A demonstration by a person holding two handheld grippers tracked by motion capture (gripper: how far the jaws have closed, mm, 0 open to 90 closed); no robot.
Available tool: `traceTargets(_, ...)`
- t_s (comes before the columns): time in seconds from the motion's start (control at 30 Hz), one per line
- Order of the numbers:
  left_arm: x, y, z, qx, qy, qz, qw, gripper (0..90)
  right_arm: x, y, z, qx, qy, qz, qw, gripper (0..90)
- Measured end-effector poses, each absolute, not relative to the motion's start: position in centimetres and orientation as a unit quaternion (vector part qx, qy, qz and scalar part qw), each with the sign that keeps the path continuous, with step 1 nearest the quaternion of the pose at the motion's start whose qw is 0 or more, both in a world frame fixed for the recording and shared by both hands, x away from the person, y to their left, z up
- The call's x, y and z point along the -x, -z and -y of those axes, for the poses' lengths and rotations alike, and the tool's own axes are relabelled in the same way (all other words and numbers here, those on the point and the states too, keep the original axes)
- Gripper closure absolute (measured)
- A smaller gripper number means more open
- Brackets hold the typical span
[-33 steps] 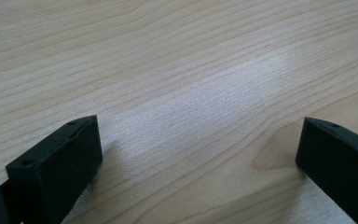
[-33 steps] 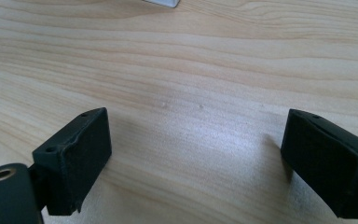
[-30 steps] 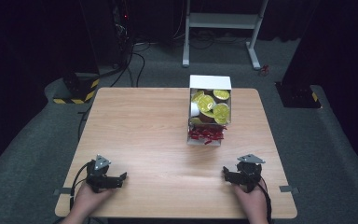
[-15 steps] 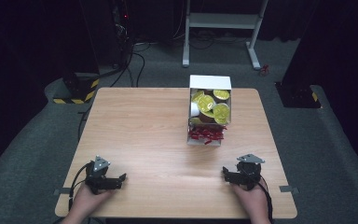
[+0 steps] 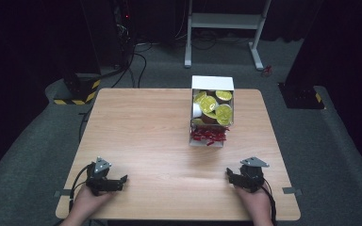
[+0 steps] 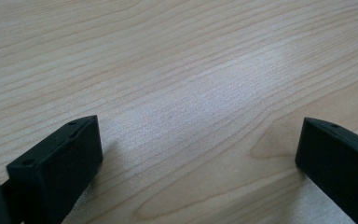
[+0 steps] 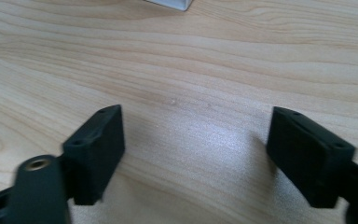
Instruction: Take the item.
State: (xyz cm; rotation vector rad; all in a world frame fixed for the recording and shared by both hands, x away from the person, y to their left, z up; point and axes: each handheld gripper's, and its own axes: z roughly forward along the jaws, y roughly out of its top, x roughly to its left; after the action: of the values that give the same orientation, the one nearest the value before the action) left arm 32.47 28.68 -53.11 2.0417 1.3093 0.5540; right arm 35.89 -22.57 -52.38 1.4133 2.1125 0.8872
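Both units rest low at the near edge of the desk [image 5: 151, 122]. The left hand-held gripper [image 5: 115, 182] is released, jaws wide over bare wood. The right hand-held gripper [image 5: 232, 176] is also released with nothing between its jaws, which have just been closing partway. The white box [image 5: 212, 84] of gold-lidded cups [image 5: 208, 103] and red packets [image 5: 209, 135] stands well ahead of the right unit, slightly to its left. Recommended: reopen the right jaws fully, approach from above, and take one cup by its rim. Against the earlier frame, both hands and the box keep their places.
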Motion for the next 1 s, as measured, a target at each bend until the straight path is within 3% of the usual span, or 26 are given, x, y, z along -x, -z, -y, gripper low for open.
traceTargets(0.5, -32.6, 53.1, -28.6, -0.774, -0.212, -0.502, 0.322, 0.6, -34.5, 50.6, 22.3, -0.485, -0.351, -0.765, 0.239, 41.3)
traceTargets(0.57, -32.6, 53.1, -28.6, -0.774, -0.212, -0.503, 0.323, 0.6, -34.1, 49.8, 22.0, -0.481, -0.352, -0.760, 0.260, 41.5)
traceTargets(1.0, -32.6, 53.1, -28.6, -0.774, -0.212, -0.502, 0.323, 0.6, -35.0, 47.8, 21.5, -0.468, -0.350, -0.762, 0.278, 38.8)
